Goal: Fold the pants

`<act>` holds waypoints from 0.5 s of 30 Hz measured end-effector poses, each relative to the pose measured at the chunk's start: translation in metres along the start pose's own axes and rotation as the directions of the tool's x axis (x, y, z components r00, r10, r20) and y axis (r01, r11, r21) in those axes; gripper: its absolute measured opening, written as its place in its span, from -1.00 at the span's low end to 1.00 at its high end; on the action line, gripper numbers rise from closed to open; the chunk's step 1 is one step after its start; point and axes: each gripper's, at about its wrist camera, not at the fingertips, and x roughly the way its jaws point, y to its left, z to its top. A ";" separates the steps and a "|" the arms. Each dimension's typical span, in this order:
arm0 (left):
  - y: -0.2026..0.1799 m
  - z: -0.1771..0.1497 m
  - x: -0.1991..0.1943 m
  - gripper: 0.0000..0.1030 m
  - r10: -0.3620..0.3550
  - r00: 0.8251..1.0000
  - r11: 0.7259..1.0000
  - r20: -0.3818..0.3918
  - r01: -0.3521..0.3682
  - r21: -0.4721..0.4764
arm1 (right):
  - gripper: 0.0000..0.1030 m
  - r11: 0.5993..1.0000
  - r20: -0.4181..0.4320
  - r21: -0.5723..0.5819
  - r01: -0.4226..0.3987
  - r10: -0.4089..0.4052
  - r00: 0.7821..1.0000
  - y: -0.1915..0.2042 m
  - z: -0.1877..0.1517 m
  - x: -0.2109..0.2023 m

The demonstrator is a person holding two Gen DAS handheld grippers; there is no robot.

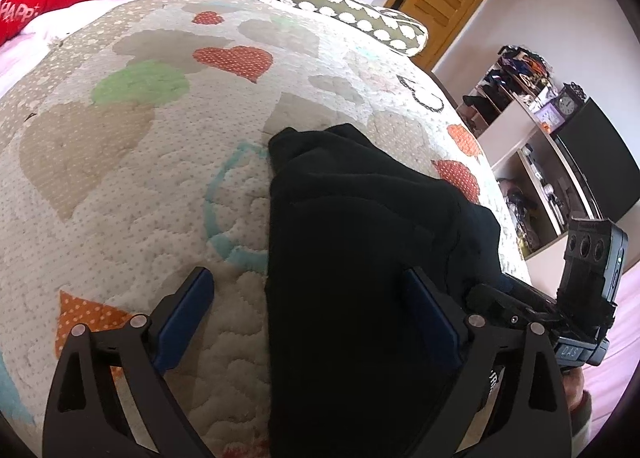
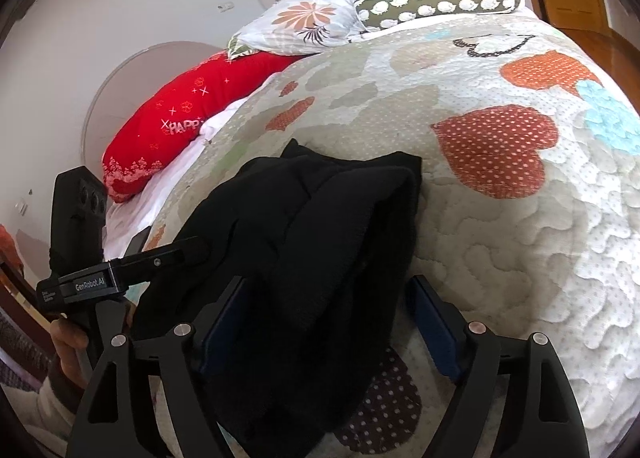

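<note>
Both the left tool (image 1: 308, 318) and right tool (image 2: 328, 322) stand released astride the black pants (image 1: 360, 242) bunched on the bed (image 1: 120, 177) ahead; closing now risks pinching several layers and skewing the fold.

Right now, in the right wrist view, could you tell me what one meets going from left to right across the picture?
Left gripper → red pillow → black pants → red dotted heart on the quilt.
</note>
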 end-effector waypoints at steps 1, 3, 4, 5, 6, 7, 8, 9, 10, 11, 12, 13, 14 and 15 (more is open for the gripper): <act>-0.001 0.000 0.002 0.86 -0.004 1.000 1.000 -0.003 0.004 0.004 | 0.61 1.000 0.002 0.005 -0.010 0.010 1.000 -0.001 0.000 0.001; -0.002 0.000 0.004 0.87 -0.008 1.000 1.000 -0.003 0.008 0.009 | 0.60 1.000 -0.001 0.014 -0.022 0.022 1.000 -0.001 0.002 0.003; -0.003 0.000 0.005 0.87 -0.007 1.000 1.000 -0.003 0.007 0.016 | 0.58 1.000 -0.003 0.016 -0.020 0.020 1.000 -0.001 0.003 0.004; -0.004 -0.001 0.005 0.86 -0.002 1.000 1.000 -0.003 0.002 0.026 | 0.51 1.000 -0.004 0.017 -0.020 0.020 1.000 0.001 0.004 0.005; -0.006 -0.001 0.005 0.86 0.002 1.000 0.999 -0.005 -0.002 0.038 | 0.36 1.000 -0.004 0.016 -0.024 0.024 1.000 0.002 0.004 0.007; -0.008 -0.001 0.006 0.80 0.003 1.000 0.999 -0.005 -0.003 0.046 | 0.31 1.000 -0.008 0.014 -0.024 0.025 1.000 0.003 0.004 0.008; -0.009 -0.001 0.005 0.61 -0.007 1.000 0.999 -0.007 0.007 0.052 | 0.23 1.000 -0.010 0.012 -0.021 0.021 1.000 0.004 0.004 0.010; -0.010 -0.002 0.006 0.47 -0.039 0.999 0.998 -0.015 0.040 0.053 | 0.09 1.000 -0.007 0.010 -0.025 0.025 1.000 0.004 0.004 0.009; -0.011 -0.002 0.005 0.30 -0.062 0.998 0.997 -0.021 0.063 0.045 | 0.01 0.999 -0.002 0.015 -0.032 0.032 0.999 0.004 0.004 0.008; -0.012 -0.002 0.004 0.27 -0.057 0.998 0.997 -0.017 0.057 0.045 | -0.11 0.998 0.007 0.032 -0.046 0.045 0.999 0.002 0.005 0.006; -0.013 -0.002 0.003 0.24 -0.055 0.998 0.997 -0.016 0.056 0.051 | -0.18 0.998 0.012 0.042 -0.056 0.056 0.998 0.001 0.005 0.005; -0.013 -0.002 0.002 0.12 -0.058 0.998 0.997 -0.014 0.059 0.050 | -0.21 0.997 0.018 0.048 -0.066 0.066 0.998 0.002 0.006 0.003; -0.013 -0.002 -0.001 0.00 -0.064 0.998 0.997 -0.009 0.065 0.043 | -0.26 0.996 0.022 0.050 -0.076 0.075 0.997 0.004 0.007 0.001; -0.014 -0.001 -0.006 -0.07 -0.070 0.998 0.997 -0.001 0.070 0.045 | -0.28 0.995 0.026 0.047 -0.084 0.083 0.996 0.007 0.009 -0.001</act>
